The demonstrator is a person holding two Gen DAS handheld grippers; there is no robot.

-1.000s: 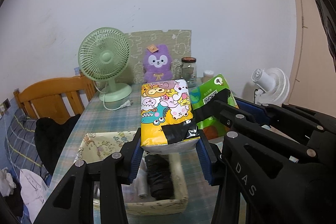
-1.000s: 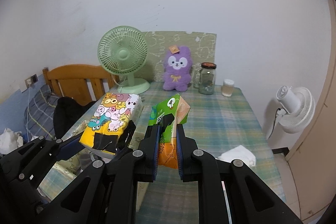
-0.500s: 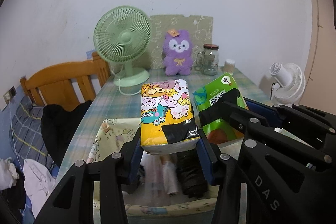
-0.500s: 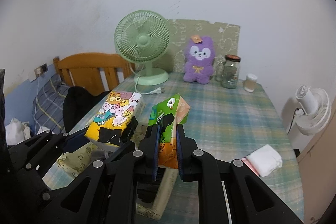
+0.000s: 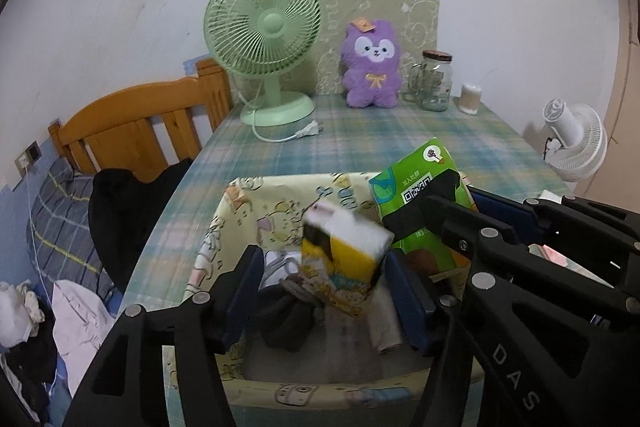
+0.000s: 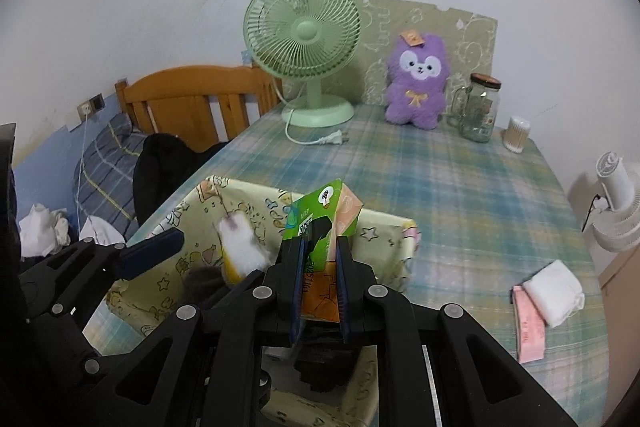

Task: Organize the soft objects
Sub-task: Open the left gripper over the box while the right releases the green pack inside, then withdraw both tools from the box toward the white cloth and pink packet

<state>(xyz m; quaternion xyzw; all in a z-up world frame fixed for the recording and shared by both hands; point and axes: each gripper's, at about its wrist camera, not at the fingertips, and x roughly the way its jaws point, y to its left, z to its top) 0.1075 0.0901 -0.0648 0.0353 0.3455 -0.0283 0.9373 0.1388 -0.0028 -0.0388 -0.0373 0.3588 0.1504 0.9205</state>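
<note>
My left gripper [image 5: 320, 287] is open above a pale yellow fabric storage box [image 5: 256, 203]. The yellow cartoon tissue pack [image 5: 344, 259] is tilted and blurred between its fingers, free of them, dropping into the box; it also shows in the right wrist view [image 6: 240, 251]. Dark and white rolled cloths [image 5: 284, 315] lie in the box. My right gripper [image 6: 320, 267] is shut on a green and orange tissue pack [image 6: 320, 227], held over the box's [image 6: 384, 239] right side. That pack also shows in the left wrist view [image 5: 420, 187].
A green desk fan [image 5: 264, 39], a purple plush [image 5: 372, 63], a glass jar [image 5: 434, 81] and a small pot [image 5: 470, 99] stand at the table's back. A white cloth [image 6: 554, 291] and a pink pack [image 6: 528, 323] lie at the right. A wooden bed frame [image 5: 132, 131] stands on the left.
My left gripper opened and let go of the yellow tissue pack, which tips down into the box. Both grippers moved forward and lower over the box. The right still holds the green pack.
</note>
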